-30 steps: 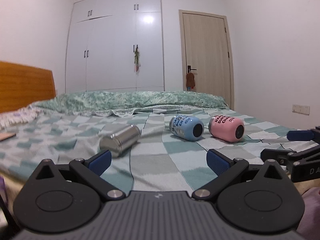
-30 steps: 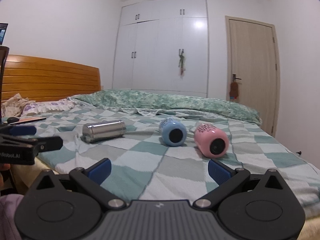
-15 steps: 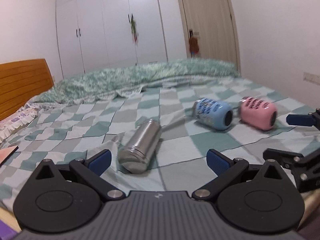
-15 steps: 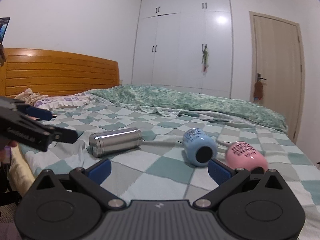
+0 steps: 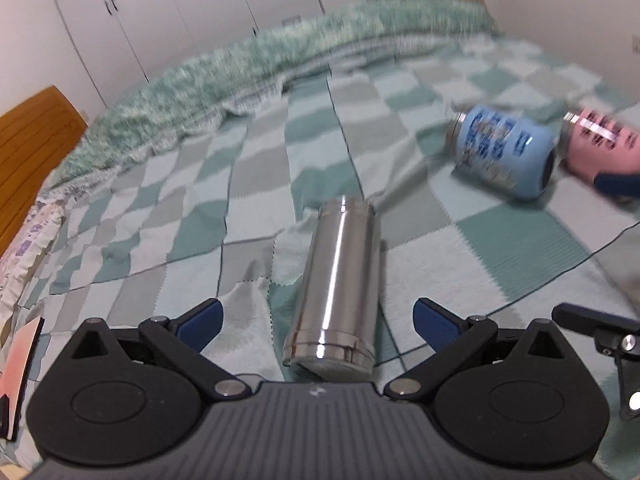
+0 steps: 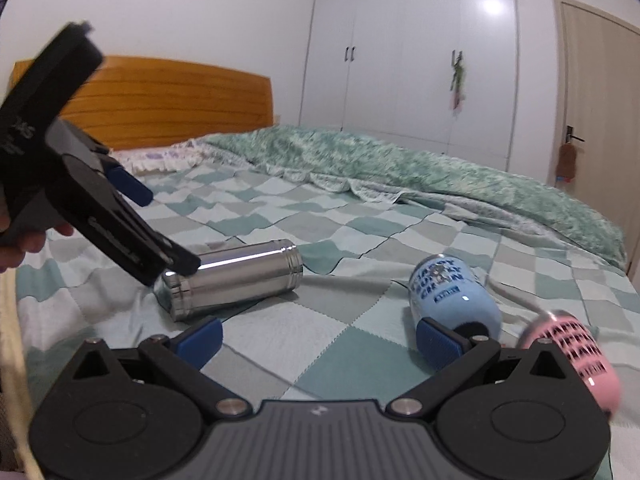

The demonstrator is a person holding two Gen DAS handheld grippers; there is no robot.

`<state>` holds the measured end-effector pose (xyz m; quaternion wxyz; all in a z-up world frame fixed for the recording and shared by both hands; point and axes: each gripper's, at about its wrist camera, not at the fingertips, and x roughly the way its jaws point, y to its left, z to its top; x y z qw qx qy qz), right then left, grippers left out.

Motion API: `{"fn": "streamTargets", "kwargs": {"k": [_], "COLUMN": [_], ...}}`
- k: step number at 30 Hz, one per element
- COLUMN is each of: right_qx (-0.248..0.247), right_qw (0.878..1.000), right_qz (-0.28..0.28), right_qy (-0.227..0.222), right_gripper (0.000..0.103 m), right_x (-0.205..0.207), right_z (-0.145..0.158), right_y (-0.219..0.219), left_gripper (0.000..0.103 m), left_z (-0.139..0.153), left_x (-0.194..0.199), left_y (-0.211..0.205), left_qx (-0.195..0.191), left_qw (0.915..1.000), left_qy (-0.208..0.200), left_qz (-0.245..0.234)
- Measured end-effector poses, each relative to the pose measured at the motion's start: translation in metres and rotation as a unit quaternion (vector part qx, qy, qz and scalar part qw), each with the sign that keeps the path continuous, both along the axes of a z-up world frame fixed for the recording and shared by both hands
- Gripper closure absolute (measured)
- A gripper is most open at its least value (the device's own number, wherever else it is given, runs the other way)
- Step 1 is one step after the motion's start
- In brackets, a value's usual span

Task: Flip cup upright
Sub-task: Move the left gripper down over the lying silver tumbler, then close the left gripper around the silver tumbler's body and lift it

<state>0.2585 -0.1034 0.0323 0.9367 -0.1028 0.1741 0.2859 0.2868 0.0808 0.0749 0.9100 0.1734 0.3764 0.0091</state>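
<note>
Three cups lie on their sides on the checked bedspread. A steel cup lies straight ahead of my open left gripper, its near end between the blue fingertips, not touched. It also shows in the right wrist view. A blue cup and a pink cup lie to the right. In the right wrist view my open right gripper is empty, with the blue cup just behind its right finger and the pink cup further right. The left gripper hangs over the steel cup's end.
A rumpled green quilt lies across the far side of the bed. A wooden headboard stands at the left, white wardrobes and a door behind. A thin pink book lies at the bed's left edge.
My left gripper has moved forward and tilted down onto the steel cup, which now sits between its fingers. My right gripper has moved closer to the blue and pink cups.
</note>
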Motion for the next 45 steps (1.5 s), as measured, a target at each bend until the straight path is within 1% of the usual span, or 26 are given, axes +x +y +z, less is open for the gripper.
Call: {"fn": "streamTargets", "kwargs": {"k": [3, 6, 10, 12, 13, 14, 15, 17, 20, 25, 29, 34, 40, 45], "right_qx": [-0.008, -0.019, -0.026, -0.031, -0.032, -0.032, -0.032, -0.032, -0.032, -0.032, -0.028, -0.028, -0.023, -0.026], "right_qw": [1.000, 0.999, 0.999, 0.998, 0.998, 0.998, 0.998, 0.998, 0.999, 0.999, 0.999, 0.999, 0.999, 0.999], "right_qz": [0.008, 0.014, 0.022, 0.023, 0.024, 0.025, 0.025, 0.025, 0.023, 0.019, 0.012, 0.004, -0.005, -0.015], "right_qy": [0.015, 0.026, 0.037, 0.041, 0.043, 0.045, 0.046, 0.042, 0.035, 0.029, 0.028, 0.029, 0.035, 0.038], "right_gripper": [0.000, 0.000, 0.000, 0.000, 0.000, 0.000, 0.000, 0.000, 0.000, 0.000, 0.000, 0.000, 0.000, 0.000], "right_x": [0.022, 0.038, 0.053, 0.057, 0.058, 0.059, 0.059, 0.057, 0.050, 0.027, 0.001, -0.037, -0.079, -0.106], "right_z": [-0.001, -0.005, -0.011, -0.014, -0.015, -0.016, -0.017, -0.016, -0.012, -0.004, 0.003, 0.007, 0.005, -0.001], "right_y": [0.006, 0.010, 0.015, 0.016, 0.017, 0.017, 0.016, 0.015, 0.014, 0.005, -0.009, -0.028, -0.050, -0.061], "left_gripper": [0.000, 0.000, 0.000, 0.012, 0.026, 0.037, 0.038, 0.038, 0.039, 0.039, 0.040, 0.040, 0.040, 0.040], "left_z": [-0.012, -0.021, -0.034, -0.042, -0.046, -0.049, -0.050, -0.047, -0.041, -0.024, -0.011, 0.000, 0.002, -0.008], "left_x": [0.024, 0.041, 0.062, 0.070, 0.074, 0.076, 0.075, 0.070, 0.060, 0.035, 0.003, -0.044, -0.100, -0.136], "left_y": [0.004, 0.009, 0.014, 0.016, 0.018, 0.018, 0.018, 0.015, 0.015, 0.002, -0.015, -0.034, -0.051, -0.064], "left_qx": [0.002, 0.003, -0.019, -0.025, -0.036, -0.050, -0.051, -0.042, -0.063, -0.070, -0.078, -0.099, -0.121, -0.128], "left_qw": [0.9995, 0.9985, 0.9957, 0.9930, 0.9908, 0.9885, 0.9883, 0.9913, 0.9906, 0.9915, 0.9925, 0.9927, 0.9916, 0.9904], "left_qy": [0.033, 0.054, 0.090, 0.113, 0.128, 0.140, 0.141, 0.122, 0.116, 0.104, 0.089, 0.066, 0.027, 0.002], "left_qz": [0.003, 0.005, 0.017, 0.024, 0.026, 0.025, 0.026, 0.023, 0.033, 0.033, 0.027, 0.023, 0.039, 0.051]}}
